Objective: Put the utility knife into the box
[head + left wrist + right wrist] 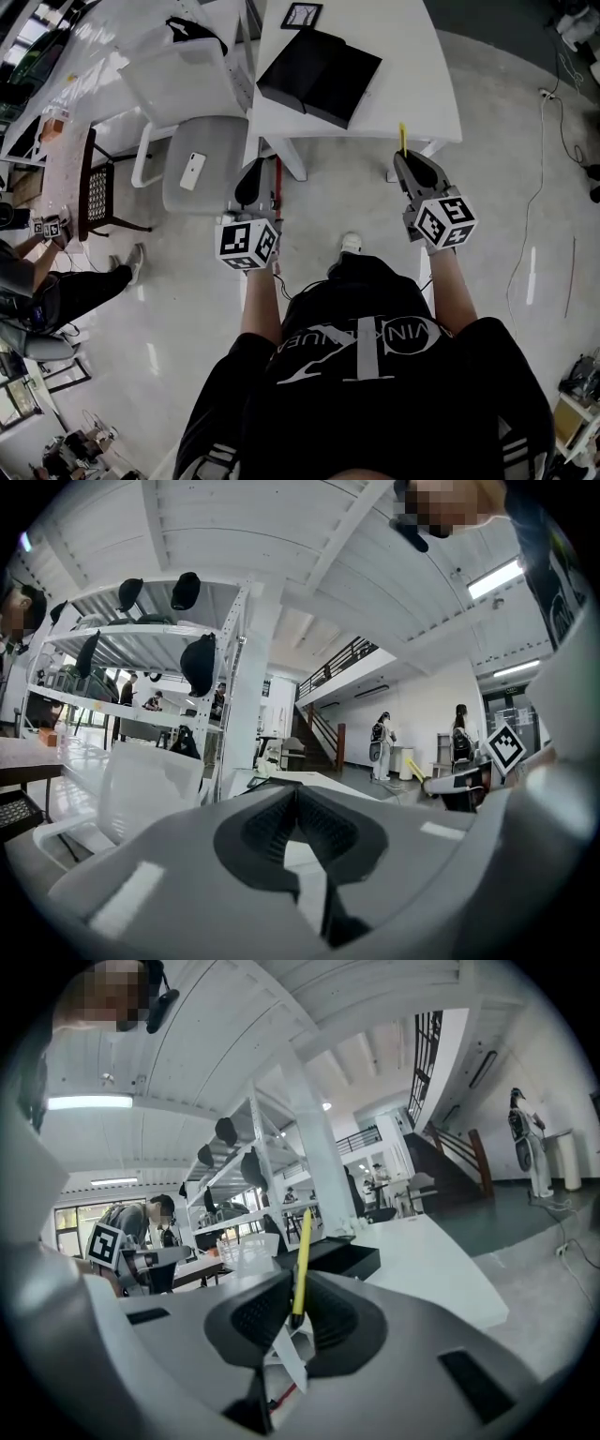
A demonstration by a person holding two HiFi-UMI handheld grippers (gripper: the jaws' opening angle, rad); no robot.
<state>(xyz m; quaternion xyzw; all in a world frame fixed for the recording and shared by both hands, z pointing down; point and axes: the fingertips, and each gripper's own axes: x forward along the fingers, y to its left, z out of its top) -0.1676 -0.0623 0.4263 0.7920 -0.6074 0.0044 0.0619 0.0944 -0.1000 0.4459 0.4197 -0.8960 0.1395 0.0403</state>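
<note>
The open black box (319, 70) lies on the white table (412, 84) ahead of me, its two halves side by side. My right gripper (405, 157) hangs just short of the table's near edge, shut on a thin yellow utility knife (402, 138) that points up and forward. In the right gripper view the knife (302, 1260) stands between the jaws of that gripper (295, 1312), with the box (337, 1258) behind it. My left gripper (251, 178) hovers left of the table, beside a chair. Its jaws (296, 794) meet at the tips with nothing between them.
A grey chair (202, 159) with a white phone (192, 171) on its seat stands left of the table. Behind it is a white chair (173, 80). A framed picture (302, 15) lies at the table's far end. A person sits at far left (56, 281). Cables trail on the floor (539, 187) at right.
</note>
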